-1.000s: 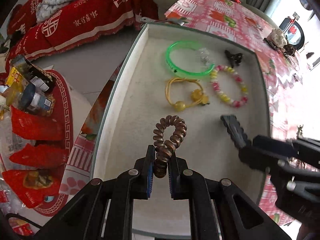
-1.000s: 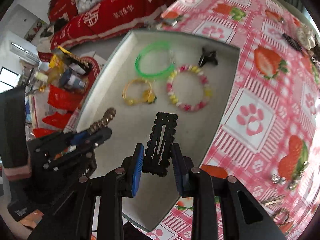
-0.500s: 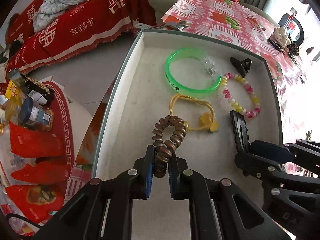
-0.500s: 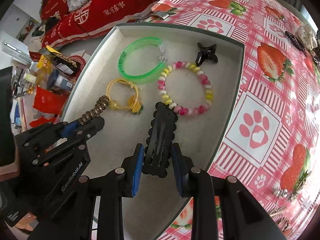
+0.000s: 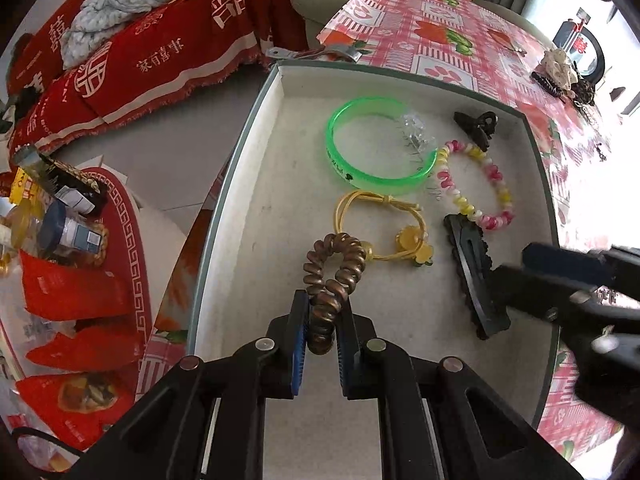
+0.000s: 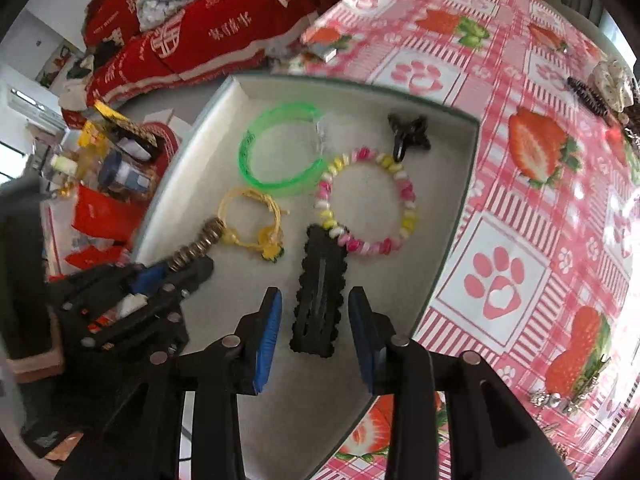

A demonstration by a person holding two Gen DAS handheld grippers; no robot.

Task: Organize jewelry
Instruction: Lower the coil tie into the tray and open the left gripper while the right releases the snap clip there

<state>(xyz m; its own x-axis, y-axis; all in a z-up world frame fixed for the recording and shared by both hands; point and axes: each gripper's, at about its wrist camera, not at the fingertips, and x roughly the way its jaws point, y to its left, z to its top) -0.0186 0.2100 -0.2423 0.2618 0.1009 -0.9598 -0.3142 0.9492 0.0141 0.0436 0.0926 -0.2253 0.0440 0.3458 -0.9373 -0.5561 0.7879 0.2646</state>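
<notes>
Two hand-held grippers reach over the white tray [image 5: 240, 184]. We see the left hand-held gripper [image 5: 322, 330] clamped on a brown spiral hair tie [image 5: 334, 272], its loop above the tray floor. The right hand-held gripper [image 6: 316, 320] has its jaws spread wide, with the black scalloped hair clip [image 6: 320, 288] lying free between them on the tray, touching the bead bracelet [image 6: 368, 200]. From the left wrist view, the right gripper's blurred body covers the clip's near end.
</notes>
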